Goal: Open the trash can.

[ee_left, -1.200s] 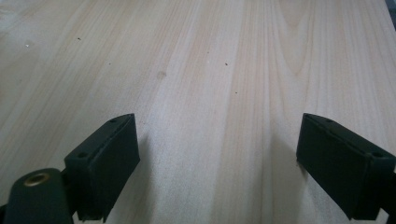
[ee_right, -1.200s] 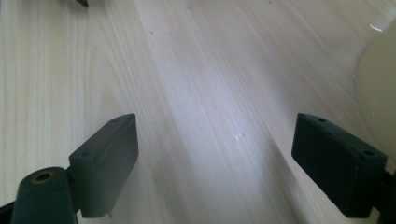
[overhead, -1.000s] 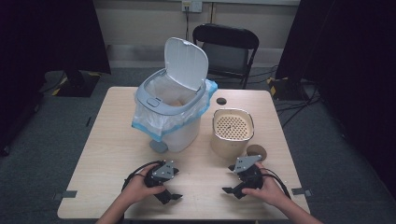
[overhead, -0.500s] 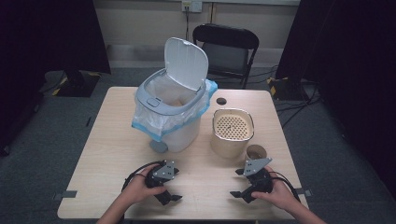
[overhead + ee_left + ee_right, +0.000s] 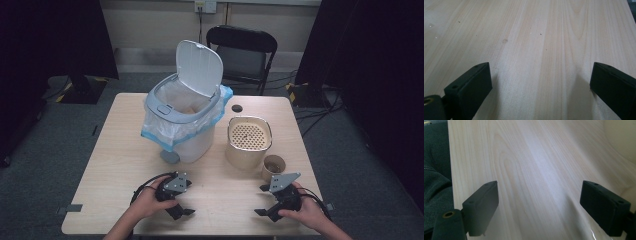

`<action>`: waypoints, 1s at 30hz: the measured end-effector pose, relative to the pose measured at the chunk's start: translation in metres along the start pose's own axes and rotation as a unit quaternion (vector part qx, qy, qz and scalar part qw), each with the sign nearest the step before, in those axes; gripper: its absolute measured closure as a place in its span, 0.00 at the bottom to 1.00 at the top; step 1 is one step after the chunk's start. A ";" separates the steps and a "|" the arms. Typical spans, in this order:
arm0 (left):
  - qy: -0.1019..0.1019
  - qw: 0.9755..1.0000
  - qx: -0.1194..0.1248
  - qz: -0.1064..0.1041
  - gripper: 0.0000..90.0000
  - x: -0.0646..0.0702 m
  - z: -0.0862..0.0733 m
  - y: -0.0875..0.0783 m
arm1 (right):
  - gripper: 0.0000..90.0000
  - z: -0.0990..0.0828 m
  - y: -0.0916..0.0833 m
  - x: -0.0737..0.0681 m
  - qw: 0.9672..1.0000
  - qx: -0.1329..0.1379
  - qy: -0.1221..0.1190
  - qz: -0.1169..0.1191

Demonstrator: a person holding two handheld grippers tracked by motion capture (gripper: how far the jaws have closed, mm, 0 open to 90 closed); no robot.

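Both grippers, left gripper point(image 5: 186, 212) and right gripper point(image 5: 261, 212), are resting spread and empty (starting pose, I judge); next, reaching toward the small cup point(image 5: 273, 165).

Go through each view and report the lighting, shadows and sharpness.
High view: table evenly lit and sharp, the room around it dark. Left gripper view: wood grain crisp, soft shadows beside the left claw. Right gripper view: pale glare band across the wood, the right claw sharp, a beige shape at the top right blurred.
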State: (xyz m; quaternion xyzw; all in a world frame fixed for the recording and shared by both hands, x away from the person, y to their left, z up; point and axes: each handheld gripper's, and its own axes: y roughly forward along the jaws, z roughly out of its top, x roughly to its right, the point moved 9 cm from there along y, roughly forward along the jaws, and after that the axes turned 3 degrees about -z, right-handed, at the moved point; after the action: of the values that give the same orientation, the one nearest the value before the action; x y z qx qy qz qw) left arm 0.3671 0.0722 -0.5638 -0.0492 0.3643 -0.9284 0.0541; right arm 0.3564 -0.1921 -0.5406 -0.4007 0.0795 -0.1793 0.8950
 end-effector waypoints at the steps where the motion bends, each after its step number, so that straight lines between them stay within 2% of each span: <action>1: 0.000 1.000 0.000 0.000 0.04 0.000 0.000 0.000 | 0.17 -0.002 -0.002 0.000 1.000 0.000 0.002 0.001; 11: -0.001 1.000 -0.002 -0.006 0.01 0.002 0.000 0.001 | 0.17 -0.022 -0.019 0.009 1.000 -0.003 0.020 -0.019; 13: 0.009 1.000 -0.014 -0.006 0.00 0.001 -0.002 0.000 | 0.17 -0.026 -0.021 0.012 0.999 -0.006 0.025 -0.024; 15: 0.009 1.000 -0.018 -0.005 0.00 0.001 -0.002 -0.001 | 0.17 -0.030 -0.024 0.015 0.999 -0.009 0.027 -0.029; 23: 0.009 1.000 -0.016 -0.006 0.00 0.001 -0.002 0.000 | 0.16 -0.037 -0.035 0.028 0.998 0.001 0.047 -0.050; 30: 0.008 1.000 -0.016 -0.006 0.00 0.001 -0.002 0.000 | 0.16 -0.042 -0.038 0.043 0.996 0.000 0.060 -0.072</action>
State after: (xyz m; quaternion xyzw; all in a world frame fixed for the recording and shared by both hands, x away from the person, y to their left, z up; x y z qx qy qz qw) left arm 0.3662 0.0736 -0.5652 -0.0443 0.3789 -0.9233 0.0447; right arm 0.3744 -0.2607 -0.5404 -0.3939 0.1038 -0.2667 0.8735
